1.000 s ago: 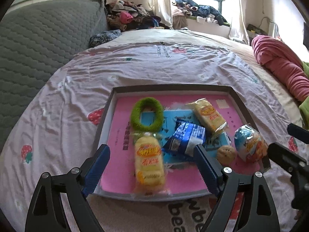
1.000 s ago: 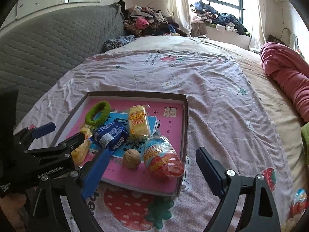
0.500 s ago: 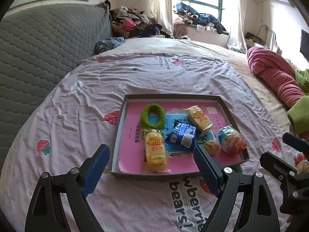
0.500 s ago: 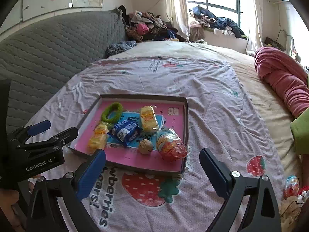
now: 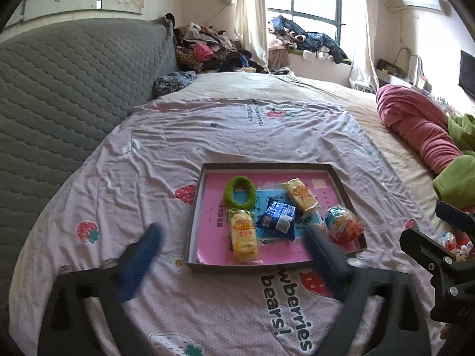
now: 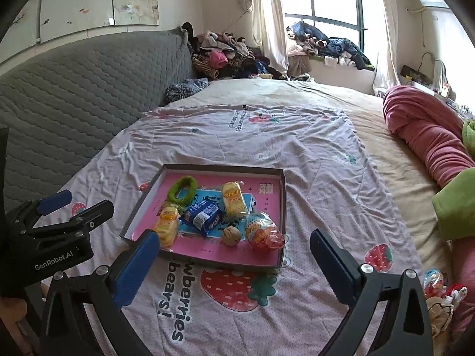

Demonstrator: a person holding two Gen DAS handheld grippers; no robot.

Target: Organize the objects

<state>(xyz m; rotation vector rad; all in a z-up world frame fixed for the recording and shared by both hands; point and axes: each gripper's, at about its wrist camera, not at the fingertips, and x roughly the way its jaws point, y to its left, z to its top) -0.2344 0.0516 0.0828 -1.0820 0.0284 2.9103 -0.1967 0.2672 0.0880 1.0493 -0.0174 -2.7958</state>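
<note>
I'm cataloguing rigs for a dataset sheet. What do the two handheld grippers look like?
Both look alike: the right gripper and the left gripper have black angular frames with silver screws and two flat fingers faced with blue ribbed pads. The left one's black body, in the right view, bears white "GenRobot.AI" lettering.

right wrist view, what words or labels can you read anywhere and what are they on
"GenRobot.AI": on the black body of the left gripper.
"wberries bears!": on the pink strawberry-print bedsheet, its start hidden by the shallow grey tray.
Print on the snack wrappers and on the tray's pink liner: too small to read.
</note>
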